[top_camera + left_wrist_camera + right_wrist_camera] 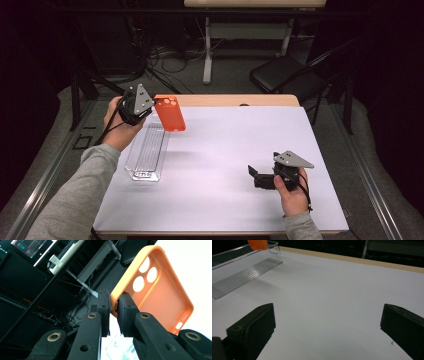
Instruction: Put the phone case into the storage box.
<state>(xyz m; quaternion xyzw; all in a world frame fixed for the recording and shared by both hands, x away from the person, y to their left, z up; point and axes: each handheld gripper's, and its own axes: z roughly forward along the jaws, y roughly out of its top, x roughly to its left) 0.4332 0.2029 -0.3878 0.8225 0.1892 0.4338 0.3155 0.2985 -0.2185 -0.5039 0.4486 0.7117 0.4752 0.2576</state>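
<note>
Left gripper [152, 107]: jaws pressed together on the long edge of the orange phone case [170, 114], near its camera cut-outs; in the left gripper view the rim of the case [160, 290] sits pinched between the two black pads.
Phone case: held up off the table, tilted, its open inner side toward the left gripper's camera; it hangs over the far end of the clear tray [146, 152].
Left hand [120, 125]: wrapped around the gripper body, forearm in a grey sleeve [75, 195] coming in from the bottom left.
Clear tray: long, ribbed on the bottom, lying on the white table cover [225, 150] at the left side; nothing lies in it.
Right gripper [255, 176]: jaws spread wide, nothing between them; in the right gripper view they frame bare white cover [332, 302].
Right hand [292, 192]: holds that gripper low over the near right part of the table, well apart from the tray and the case.
Beyond the table: a black folding chair [282, 72] and cables on the floor.
</note>
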